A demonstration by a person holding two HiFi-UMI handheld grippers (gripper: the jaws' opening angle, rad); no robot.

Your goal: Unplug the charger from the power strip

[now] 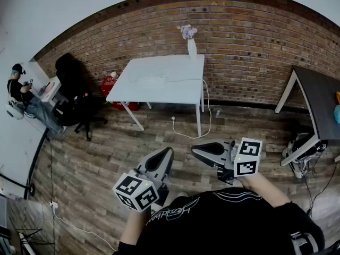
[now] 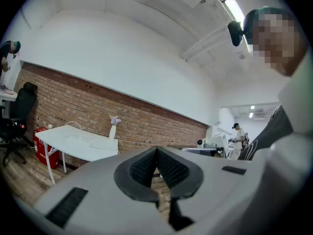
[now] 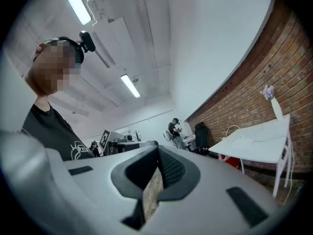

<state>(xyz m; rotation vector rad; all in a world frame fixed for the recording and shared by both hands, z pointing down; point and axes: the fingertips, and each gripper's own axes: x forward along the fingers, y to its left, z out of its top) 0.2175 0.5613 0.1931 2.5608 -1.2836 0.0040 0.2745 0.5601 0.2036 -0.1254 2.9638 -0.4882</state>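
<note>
The left gripper (image 1: 166, 152) and the right gripper (image 1: 195, 150) hang before the person's chest, each with jaws pressed together on nothing; the white table (image 1: 178, 67) stands well apart, against the brick wall (image 1: 239, 36). Near the table's middle lie faint white shapes (image 1: 151, 80), too small to tell charger from power strip; a white cord (image 1: 209, 108) drops from its right edge to the floor.

Left gripper (image 1: 166, 153), right gripper (image 1: 198, 152): held side by side before torso (image 1: 223, 222), roughly level, tips angled toward each other; jaws closed.
</note>
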